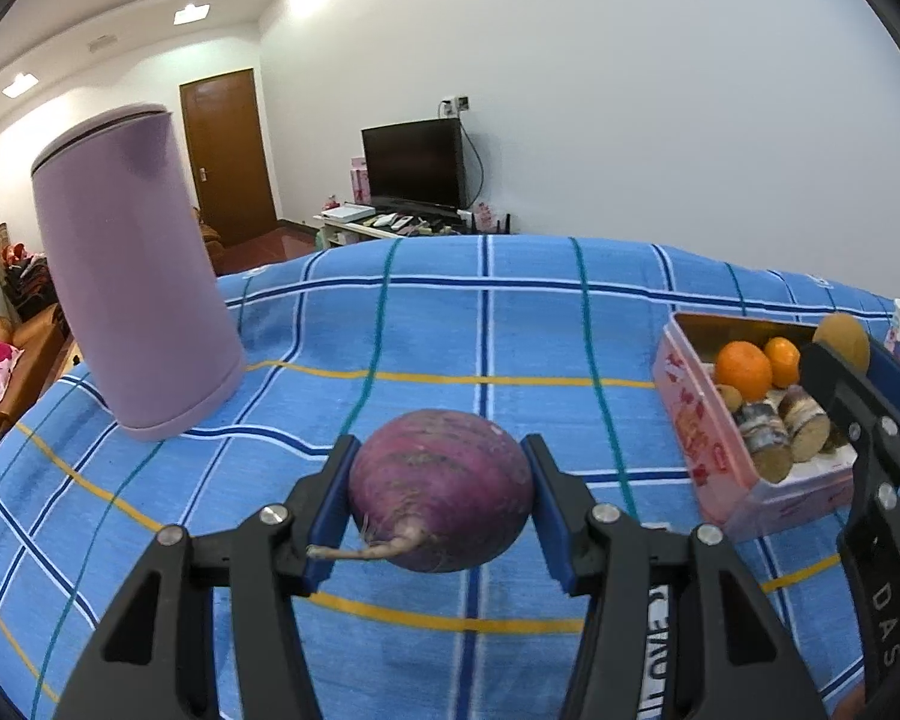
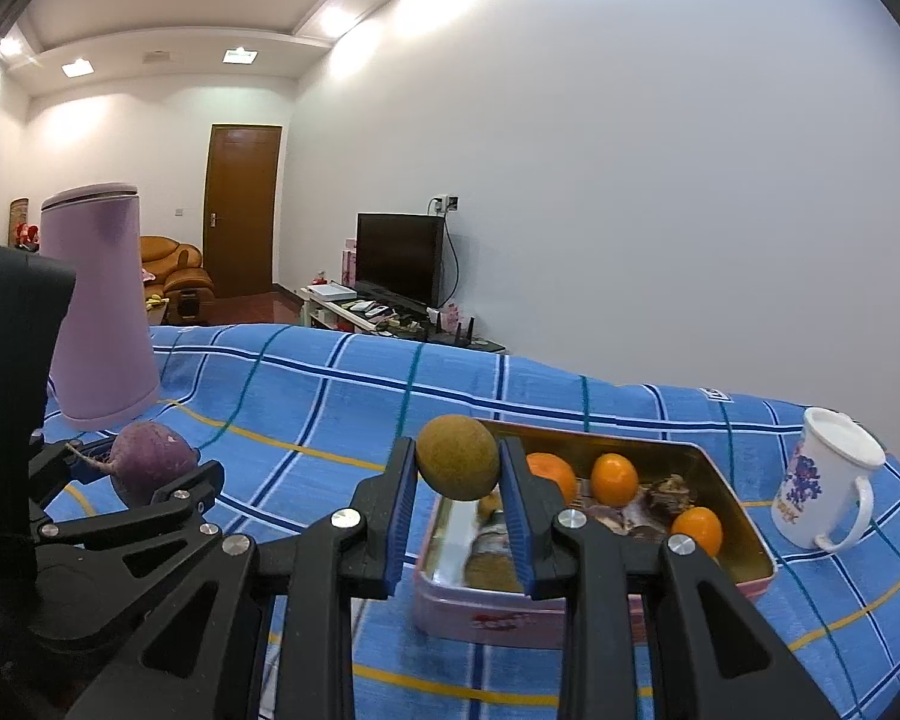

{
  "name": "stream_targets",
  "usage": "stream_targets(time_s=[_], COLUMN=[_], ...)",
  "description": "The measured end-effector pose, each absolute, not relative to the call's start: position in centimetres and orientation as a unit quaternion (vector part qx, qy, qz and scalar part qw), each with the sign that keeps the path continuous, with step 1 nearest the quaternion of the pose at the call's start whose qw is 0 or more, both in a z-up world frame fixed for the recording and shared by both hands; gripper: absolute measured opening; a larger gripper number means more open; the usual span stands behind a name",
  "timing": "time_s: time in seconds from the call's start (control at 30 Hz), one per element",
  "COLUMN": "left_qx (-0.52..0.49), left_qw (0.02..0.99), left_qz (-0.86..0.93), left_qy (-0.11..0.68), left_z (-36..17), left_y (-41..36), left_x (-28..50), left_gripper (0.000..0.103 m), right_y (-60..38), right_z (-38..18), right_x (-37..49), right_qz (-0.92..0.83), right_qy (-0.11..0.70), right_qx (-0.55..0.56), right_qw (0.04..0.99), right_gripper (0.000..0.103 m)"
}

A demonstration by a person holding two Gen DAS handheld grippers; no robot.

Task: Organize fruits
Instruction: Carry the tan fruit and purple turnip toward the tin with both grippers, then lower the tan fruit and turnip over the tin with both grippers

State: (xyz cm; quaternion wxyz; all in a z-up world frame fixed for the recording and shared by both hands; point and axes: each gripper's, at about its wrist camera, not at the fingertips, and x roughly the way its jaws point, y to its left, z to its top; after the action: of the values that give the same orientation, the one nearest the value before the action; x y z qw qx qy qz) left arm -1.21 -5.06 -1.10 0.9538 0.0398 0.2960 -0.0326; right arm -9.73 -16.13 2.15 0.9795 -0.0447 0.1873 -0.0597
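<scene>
My left gripper (image 1: 441,495) is shut on a round purple radish (image 1: 441,489) and holds it above the blue plaid cloth; it also shows at the left of the right wrist view (image 2: 150,471). My right gripper (image 2: 457,474) is shut on a brown-green round fruit (image 2: 457,465) and holds it over the near left end of the pink tin (image 2: 486,618). The tin holds oranges (image 2: 615,479), cut brown pieces (image 2: 669,495) and other fruit. In the left wrist view the pink tin (image 1: 699,420) stands at the right, with the right gripper's fingers (image 1: 834,384) beside it.
A tall lilac container (image 1: 132,294) stands on the cloth at the left, also seen in the right wrist view (image 2: 99,312). A white printed mug (image 2: 822,480) stands right of the tin. Behind the table are a TV (image 2: 399,258), a door and sofas.
</scene>
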Motion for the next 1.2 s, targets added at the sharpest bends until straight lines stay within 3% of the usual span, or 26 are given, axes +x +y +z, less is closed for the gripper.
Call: stream_targets(time_s=[1.2], left_qx=[0.061], left_qw=[0.958], left_qz=[-0.085], left_qy=[0.266], left_z=[-0.2], left_y=[-12.0], left_x=[-4.9], left_gripper=[0.056], right_y=[-21.9], right_z=[2.5], right_x=[-12.6], right_qz=[-0.099], right_qy=[0.183], right_qx=[-0.041], right_qw=[0.977], right_gripper=[0.030])
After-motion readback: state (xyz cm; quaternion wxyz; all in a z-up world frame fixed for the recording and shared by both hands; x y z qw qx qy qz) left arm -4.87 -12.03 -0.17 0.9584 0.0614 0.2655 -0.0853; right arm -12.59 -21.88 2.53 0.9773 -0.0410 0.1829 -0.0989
